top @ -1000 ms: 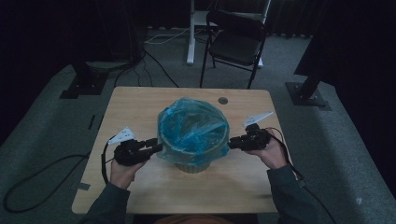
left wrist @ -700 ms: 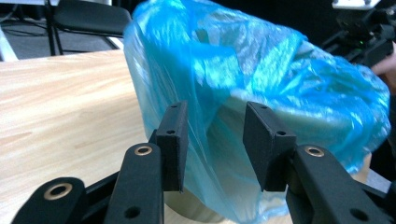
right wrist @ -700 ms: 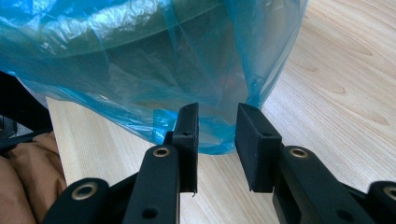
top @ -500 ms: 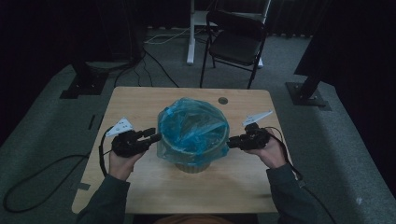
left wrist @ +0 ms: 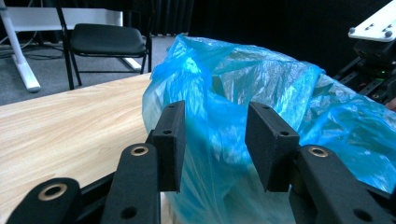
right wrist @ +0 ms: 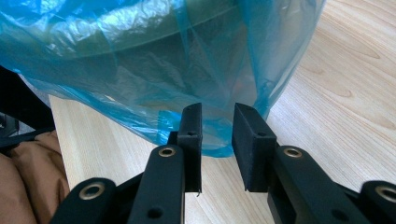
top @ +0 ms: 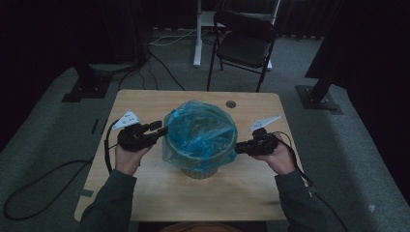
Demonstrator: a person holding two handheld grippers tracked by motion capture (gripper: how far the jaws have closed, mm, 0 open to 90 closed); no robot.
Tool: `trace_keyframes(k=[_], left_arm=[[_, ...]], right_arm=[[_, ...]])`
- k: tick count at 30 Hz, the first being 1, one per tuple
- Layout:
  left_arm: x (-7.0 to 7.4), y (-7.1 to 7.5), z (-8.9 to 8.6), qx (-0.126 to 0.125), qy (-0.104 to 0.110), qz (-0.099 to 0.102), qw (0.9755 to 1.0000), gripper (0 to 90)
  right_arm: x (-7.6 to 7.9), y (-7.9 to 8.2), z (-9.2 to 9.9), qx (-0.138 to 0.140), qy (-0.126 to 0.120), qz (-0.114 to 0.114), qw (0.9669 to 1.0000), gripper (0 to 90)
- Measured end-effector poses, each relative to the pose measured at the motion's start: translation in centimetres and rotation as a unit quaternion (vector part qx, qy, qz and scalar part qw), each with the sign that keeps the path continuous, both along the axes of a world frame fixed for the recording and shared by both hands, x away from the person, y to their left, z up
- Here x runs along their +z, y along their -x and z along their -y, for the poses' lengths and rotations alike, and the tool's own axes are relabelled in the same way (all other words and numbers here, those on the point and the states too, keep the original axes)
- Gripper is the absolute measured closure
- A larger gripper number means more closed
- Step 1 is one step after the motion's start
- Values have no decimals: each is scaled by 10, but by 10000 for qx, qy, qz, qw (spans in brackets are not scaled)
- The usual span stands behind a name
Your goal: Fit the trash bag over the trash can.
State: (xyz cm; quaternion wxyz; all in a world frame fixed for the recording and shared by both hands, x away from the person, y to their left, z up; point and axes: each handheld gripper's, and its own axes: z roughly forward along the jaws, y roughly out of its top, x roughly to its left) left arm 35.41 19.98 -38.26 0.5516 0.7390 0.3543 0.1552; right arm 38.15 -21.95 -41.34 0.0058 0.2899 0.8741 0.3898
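From the high view, a person works a blue plastic bag (top: 200,133) draped over a round bin (top: 199,170) at the middle of a wooden table (top: 145,193), the left gripper (top: 162,129) at the bag's left edge, the right gripper (top: 240,147) at its right.

In the left gripper view, the jaws stand apart, having just been opening, with crinkled film beyond them and nothing pinched.

In the right gripper view, the jaws have just been closing around the bag's hanging hem (right wrist: 212,148); whether the pads already press it seems uncertain. The film looks thin, light, slippery and easily torn, best pinched at the loose hem.
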Motion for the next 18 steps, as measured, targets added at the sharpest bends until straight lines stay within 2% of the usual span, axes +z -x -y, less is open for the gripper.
trace_keyframes(k=[4, 7, 11, 18], left_arm=[[4, -10, 8, -2, -105, 30, 9999, 577], [7, -19, 14, 46, -209, 74, 9997, 577], [8, -32, 21, 69, -428, -31, 9991, 554], [8, -47, 33, 167, -809, -10, 9966, 519]], right_arm=[[2, 1, 0, 8, -50, 49, 10000, 813], [3, 2, 0, 8, -51, 66, 10000, 832], [4, 3, 1, -10, -84, 95, 9999, 828], [2, 2, 2, -3, -117, 76, 9999, 783]])
